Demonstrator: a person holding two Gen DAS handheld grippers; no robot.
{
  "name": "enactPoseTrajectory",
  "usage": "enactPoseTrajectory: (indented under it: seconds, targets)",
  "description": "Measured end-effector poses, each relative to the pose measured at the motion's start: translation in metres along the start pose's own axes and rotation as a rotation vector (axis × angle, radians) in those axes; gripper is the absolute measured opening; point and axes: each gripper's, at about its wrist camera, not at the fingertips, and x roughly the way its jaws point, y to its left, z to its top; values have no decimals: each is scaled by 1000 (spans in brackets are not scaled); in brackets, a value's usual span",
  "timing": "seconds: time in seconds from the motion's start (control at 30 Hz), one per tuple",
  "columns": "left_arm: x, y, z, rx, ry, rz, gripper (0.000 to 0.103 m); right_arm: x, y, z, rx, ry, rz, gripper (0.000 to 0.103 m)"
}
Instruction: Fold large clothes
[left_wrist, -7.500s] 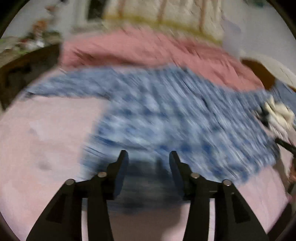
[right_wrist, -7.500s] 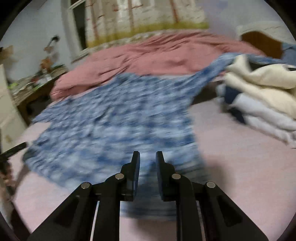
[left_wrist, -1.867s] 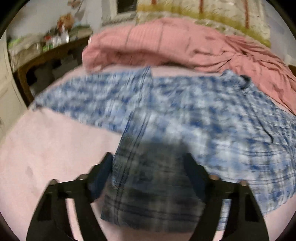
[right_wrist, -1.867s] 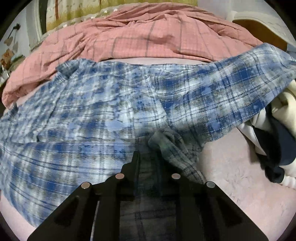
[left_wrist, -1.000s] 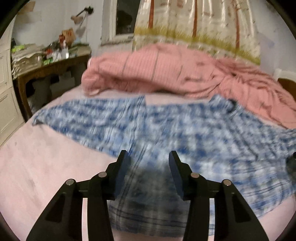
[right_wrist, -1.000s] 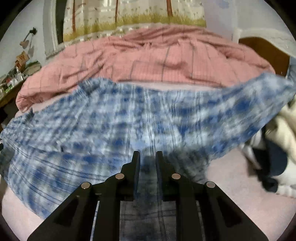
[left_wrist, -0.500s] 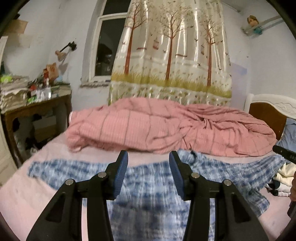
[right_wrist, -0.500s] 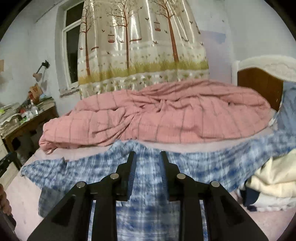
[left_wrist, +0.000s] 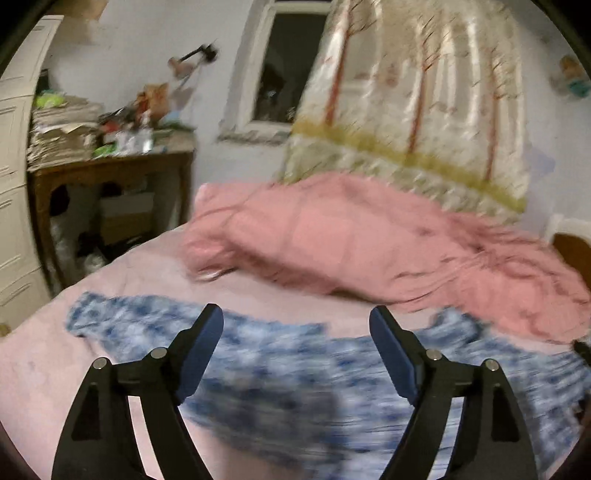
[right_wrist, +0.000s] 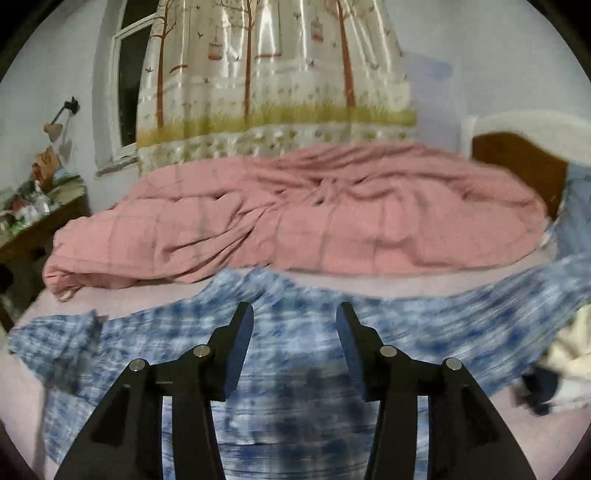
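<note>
A blue and white plaid shirt (left_wrist: 295, 373) lies spread flat on the pink bed sheet (left_wrist: 33, 369), sleeves out to both sides. It also shows in the right wrist view (right_wrist: 295, 347). My left gripper (left_wrist: 296, 321) is open wide and empty, held above the shirt's left part. My right gripper (right_wrist: 295, 314) is open and empty, held above the shirt's middle. Both views are motion-blurred.
A rumpled pink quilt (right_wrist: 295, 218) lies along the far side of the bed. A pile of cream and dark clothes (right_wrist: 565, 365) sits at the right. A cluttered wooden desk (left_wrist: 110, 173) stands at the left, a wooden headboard (right_wrist: 517, 166) at the right.
Both grippers have let go of the shirt's hem, lifted away and opened wider. The shirt now lies flat on the bed.
</note>
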Motion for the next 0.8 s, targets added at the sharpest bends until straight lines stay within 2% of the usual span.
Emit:
enactPoseTrajectory:
  seconds: [0.07, 0.13, 0.27, 0.37, 0.47, 0.57, 0.67, 0.73, 0.77, 0.8]
  targets:
    - [22, 26, -7, -51, 24, 48, 85, 6, 4, -4, -13, 20, 5, 49]
    - [46, 50, -19, -116, 73, 53, 85, 7, 10, -7, -40, 17, -7, 49]
    - [84, 98, -45, -224, 167, 152, 85, 10, 19, -13, -86, 12, -35, 50]
    - [107, 133, -68, -355, 237, 178, 85, 21, 20, -17, -82, 50, -9, 50]
    - [128, 163, -94, -479, 309, 154, 85, 31, 21, -22, -80, 84, -4, 50]
    - [120, 159, -90, -473, 264, 153, 86, 40, 28, -28, -115, 97, -31, 50]
    - [124, 159, -96, -482, 278, 160, 86, 45, 32, -33, -133, 107, -33, 50]
    - [124, 159, -94, -476, 278, 175, 79, 50, 31, -36, -136, 118, -38, 50]
    - [123, 157, -95, -464, 275, 200, 62, 54, 30, -37, -135, 126, -45, 50]
    - [123, 157, -93, -457, 272, 233, 31, 56, 28, -38, -133, 133, -49, 50]
